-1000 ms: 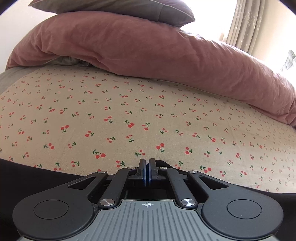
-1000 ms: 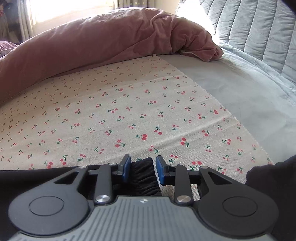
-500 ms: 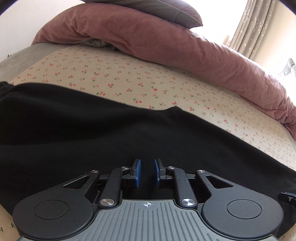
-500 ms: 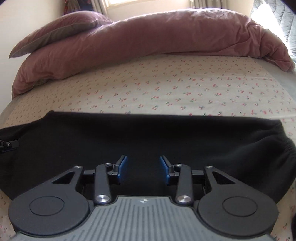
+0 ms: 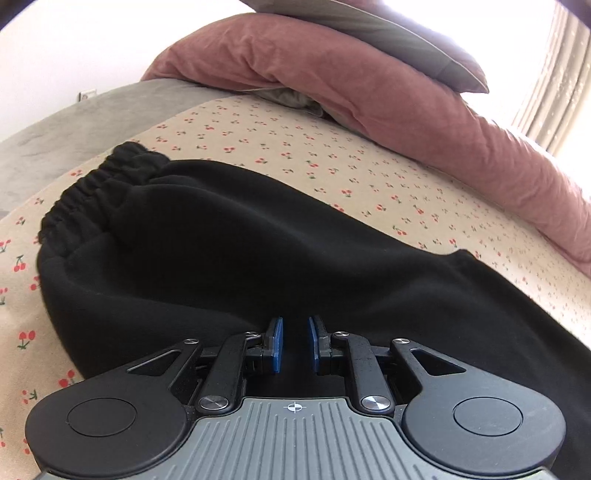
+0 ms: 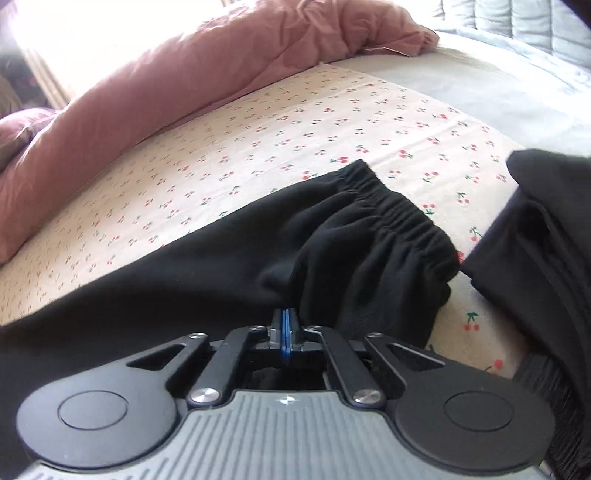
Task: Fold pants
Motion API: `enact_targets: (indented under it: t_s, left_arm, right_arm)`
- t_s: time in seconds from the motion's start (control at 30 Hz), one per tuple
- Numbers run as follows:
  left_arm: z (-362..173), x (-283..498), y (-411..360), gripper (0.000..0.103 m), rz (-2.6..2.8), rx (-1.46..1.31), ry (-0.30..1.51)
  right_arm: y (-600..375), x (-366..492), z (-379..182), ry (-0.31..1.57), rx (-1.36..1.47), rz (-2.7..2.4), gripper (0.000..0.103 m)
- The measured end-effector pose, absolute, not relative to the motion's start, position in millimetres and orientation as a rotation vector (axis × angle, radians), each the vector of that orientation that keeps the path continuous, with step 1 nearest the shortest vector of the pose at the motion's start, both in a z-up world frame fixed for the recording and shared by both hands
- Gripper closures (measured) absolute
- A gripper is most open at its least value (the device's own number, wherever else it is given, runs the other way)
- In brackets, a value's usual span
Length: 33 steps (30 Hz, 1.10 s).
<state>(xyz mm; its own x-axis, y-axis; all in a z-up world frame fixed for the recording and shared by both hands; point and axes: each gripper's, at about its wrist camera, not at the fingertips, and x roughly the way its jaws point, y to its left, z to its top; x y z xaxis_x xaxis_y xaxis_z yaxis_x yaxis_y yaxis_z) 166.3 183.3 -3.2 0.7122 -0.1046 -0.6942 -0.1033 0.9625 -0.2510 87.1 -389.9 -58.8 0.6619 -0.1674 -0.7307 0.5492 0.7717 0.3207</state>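
Observation:
Black pants (image 5: 258,251) lie across the cherry-print sheet (image 5: 332,162). In the left wrist view their elastic waistband (image 5: 92,192) is at the far left. My left gripper (image 5: 294,341) is open, its blue pads just above the near edge of the fabric, holding nothing. In the right wrist view a gathered elastic cuff (image 6: 399,218) lies ahead and to the right. My right gripper (image 6: 284,326) is shut, pinching a fold of the black pants (image 6: 184,280) near that cuff.
A rolled pink duvet (image 5: 369,85) with a grey pillow (image 5: 406,40) on it runs along the far side of the bed. Another piece of black cloth (image 6: 546,229) lies at the right. A grey quilted headboard (image 6: 517,22) stands at the far right.
Both grippers swung back down over the pants. My left gripper opened from shut. My right gripper closed on the fabric by the cuff after being open half a second ago.

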Motion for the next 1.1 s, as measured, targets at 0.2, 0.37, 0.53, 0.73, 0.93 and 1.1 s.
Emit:
enact_targets:
  t_s: [0.2, 0.37, 0.53, 0.73, 0.93, 1.1]
  left_arm:
    - [9, 142, 192, 0.087, -0.032, -0.258, 0.73]
    - [-9, 154, 200, 0.087, 0.014, -0.254, 0.798]
    - [6, 136, 202, 0.087, -0.017, -0.267, 0.762]
    - [9, 134, 189, 0.085, -0.063, -0.242, 0.755]
    - [9, 140, 168, 0.084, -0.104, -0.234, 0.765]
    - [7, 144, 152, 0.084, -0.116, -0.211, 0.77]
  right_arm:
    - [-351, 67, -31, 0.681, 0.359, -0.425, 0.066]
    - [-364, 80, -55, 0.761, 0.32, -0.502, 0.072]
    - [-362, 44, -27, 0.643, 0.41, -0.516, 0.063]
    - [-397, 17, -41, 0.712, 0.633, -0.603, 0.054]
    - [-419, 21, -60, 0.654, 0.79, -0.531, 0.043]
    - [-431, 36, -66, 0.588, 0.78, -0.565, 0.044]
